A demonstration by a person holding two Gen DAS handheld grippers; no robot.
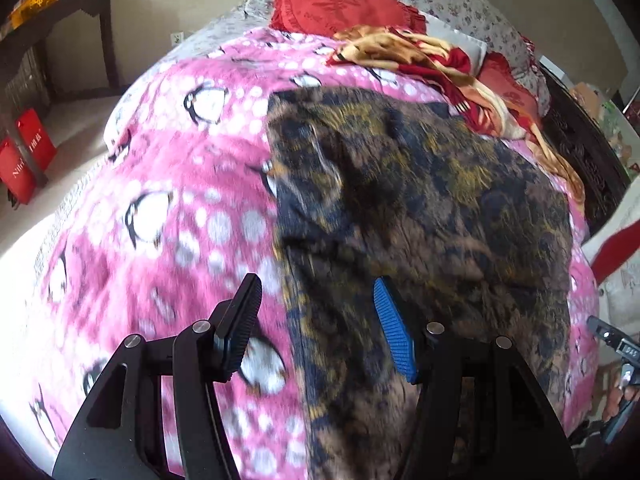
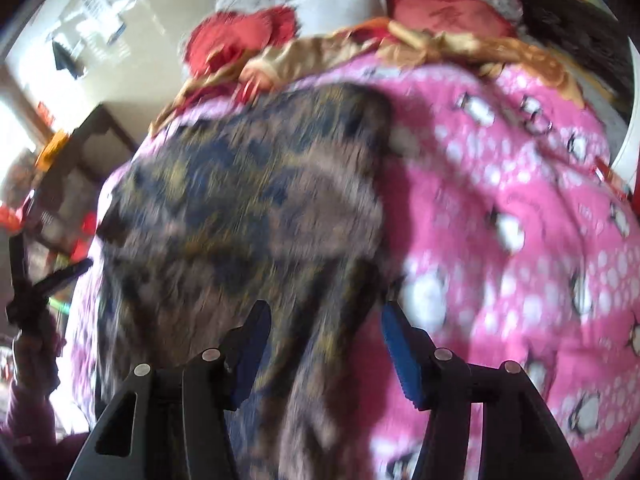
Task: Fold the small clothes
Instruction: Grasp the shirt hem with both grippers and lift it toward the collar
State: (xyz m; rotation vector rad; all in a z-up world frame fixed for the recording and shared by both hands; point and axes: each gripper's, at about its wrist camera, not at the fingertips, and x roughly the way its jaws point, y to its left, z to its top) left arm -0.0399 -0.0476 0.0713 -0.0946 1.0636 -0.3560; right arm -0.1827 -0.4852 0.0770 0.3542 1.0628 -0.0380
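We hold both hand-held grippers above a dark patterned garment spread on a pink penguin blanket covering the bed. Our left hand-held gripper stands spread, pinching nothing; our right hand-held gripper likewise hangs spread over the blurred cloth.
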